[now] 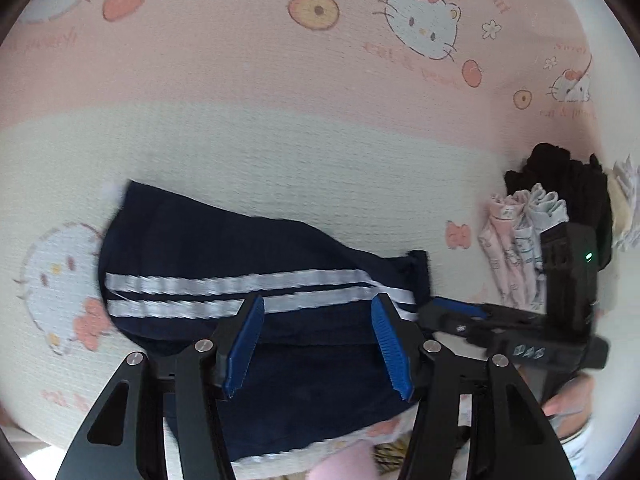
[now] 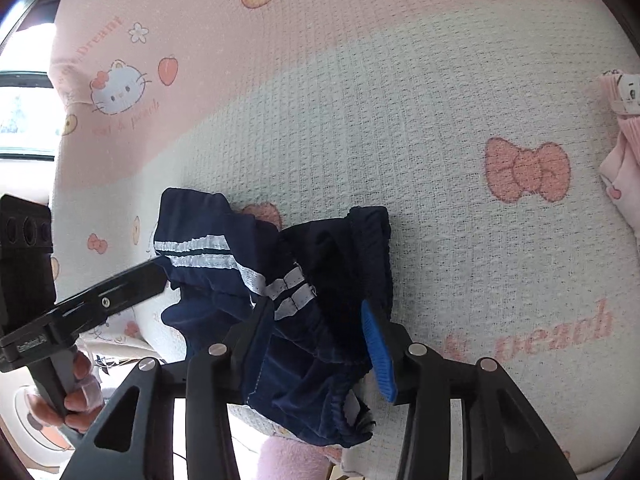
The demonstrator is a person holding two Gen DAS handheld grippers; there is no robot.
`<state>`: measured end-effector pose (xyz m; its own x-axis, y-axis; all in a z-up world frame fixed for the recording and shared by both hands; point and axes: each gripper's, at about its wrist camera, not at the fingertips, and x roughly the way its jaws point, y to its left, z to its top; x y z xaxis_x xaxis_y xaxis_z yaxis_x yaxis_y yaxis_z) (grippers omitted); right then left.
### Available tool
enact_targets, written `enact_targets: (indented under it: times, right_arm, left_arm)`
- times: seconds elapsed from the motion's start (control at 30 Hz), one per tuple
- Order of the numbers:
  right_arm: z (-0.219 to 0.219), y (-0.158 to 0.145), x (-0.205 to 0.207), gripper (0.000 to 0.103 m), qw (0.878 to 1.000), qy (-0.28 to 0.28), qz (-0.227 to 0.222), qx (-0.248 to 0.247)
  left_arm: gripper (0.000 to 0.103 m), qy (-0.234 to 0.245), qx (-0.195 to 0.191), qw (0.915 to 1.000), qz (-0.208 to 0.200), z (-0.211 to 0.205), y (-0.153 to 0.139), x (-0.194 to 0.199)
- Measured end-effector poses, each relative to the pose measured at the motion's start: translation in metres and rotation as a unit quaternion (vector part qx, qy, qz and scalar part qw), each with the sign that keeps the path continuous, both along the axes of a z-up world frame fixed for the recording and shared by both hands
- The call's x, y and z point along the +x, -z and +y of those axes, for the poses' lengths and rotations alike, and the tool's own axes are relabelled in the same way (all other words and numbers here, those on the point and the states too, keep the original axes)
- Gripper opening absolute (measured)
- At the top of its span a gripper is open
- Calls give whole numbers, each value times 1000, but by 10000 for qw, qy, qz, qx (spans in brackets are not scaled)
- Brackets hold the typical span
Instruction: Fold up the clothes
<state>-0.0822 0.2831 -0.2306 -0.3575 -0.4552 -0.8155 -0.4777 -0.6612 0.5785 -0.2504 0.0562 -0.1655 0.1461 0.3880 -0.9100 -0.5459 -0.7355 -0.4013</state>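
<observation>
Navy shorts (image 1: 224, 256) with two white side stripes lie crumpled on a cartoon-cat bedsheet (image 1: 280, 152). My left gripper (image 1: 318, 324) is open, its blue pads (image 1: 244, 344) spread over the lower part of the shorts and holding nothing. In the right wrist view the shorts (image 2: 320, 280) are bunched up. My right gripper (image 2: 316, 332) is open, with cloth draped over its left finger and lying between the jaws. The right gripper (image 1: 444, 308) reaches the waistband corner from the right. The left gripper (image 2: 156, 276) touches the shorts' left edge.
Folded pink and pale clothes (image 1: 516, 240) and a black garment (image 1: 560, 188) are stacked at the right of the bed. Another pink garment (image 2: 624, 152) lies at the far right. A hand (image 2: 76, 396) holds each gripper handle. A window (image 2: 20, 112) is at the left.
</observation>
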Motion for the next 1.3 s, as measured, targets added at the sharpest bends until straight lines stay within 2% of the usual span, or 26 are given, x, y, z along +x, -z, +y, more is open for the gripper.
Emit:
enact_targets:
  times: [0.17, 0.23, 0.27, 0.3, 0.37, 0.4, 0.43, 0.6, 0.67, 0.73, 0.8, 0.83, 0.93, 0.97, 1.1, 1.17, 1.23, 1.3]
  right_arm:
    - [-4, -2, 5, 44, 9994, -37, 329, 134]
    - [-5, -3, 10, 43, 9986, -26, 523, 115]
    - [-6, -2, 11, 34, 9982, -44, 600, 66]
    - [-7, -2, 12, 29, 9977, -64, 675, 17]
    - [-12, 0, 13, 26, 9973, -220, 696, 20]
    - [-16, 1, 11, 21, 9972, -295, 684, 84]
    - [-20, 0, 10, 20, 9967, -383, 703, 149]
    - [-34, -3, 11, 20, 9937, -681, 798, 390]
    - [-37, -5, 10, 20, 9927, -755, 825, 452]
    - [-38, -5, 10, 20, 9923, -798, 840, 429]
    - [-39, -4, 10, 20, 9926, -809, 809, 402]
    - [-40, -3, 10, 20, 9928, -811, 770, 423]
    - [-41, 1, 12, 20, 9929, -864, 702, 416]
    - [-42, 2, 12, 20, 9932, -866, 656, 426]
    - [-43, 7, 18, 20, 9935, -929, 572, 334]
    - [-42, 7, 18, 20, 9944, -857, 596, 151]
    - [-36, 6, 18, 21, 9952, -682, 660, -248]
    - [-30, 6, 17, 33, 9939, -516, 736, -639]
  left_arm:
    - [53, -142, 172, 9976, -663, 17, 10, 25]
    - [53, -161, 166, 9966, -794, 23, 13, 33]
    - [53, -172, 157, 9963, -825, 26, 15, 34]
    - [53, -180, 162, 9961, -854, 28, 14, 35]
    - [53, -179, 161, 9955, -921, 29, 13, 36]
    - [53, -178, 177, 9955, -912, 31, 14, 37]
    - [53, -169, 222, 9959, -862, 31, 12, 38]
    - [52, -55, 389, 9973, -623, 36, 12, 44]
    - [43, 50, 272, 9980, -560, 37, 18, 51]
    - [42, 88, 38, 9988, -485, 37, 28, 56]
    - [35, 102, -143, 9992, -361, 35, 35, 60]
    - [30, 83, -170, 9994, -290, 34, 36, 60]
    - [25, 9, -156, 9997, -167, 27, 36, 59]
    - [17, -16, -212, 9998, -65, 24, 35, 59]
    - [12, 19, -209, 9992, 346, 16, 33, 62]
    - [11, -45, -113, 9997, 206, 9, 37, 61]
    - [11, -206, -2, 9998, 5, 1, 43, 57]
    - [11, -341, 63, 9992, -192, -7, 50, 51]
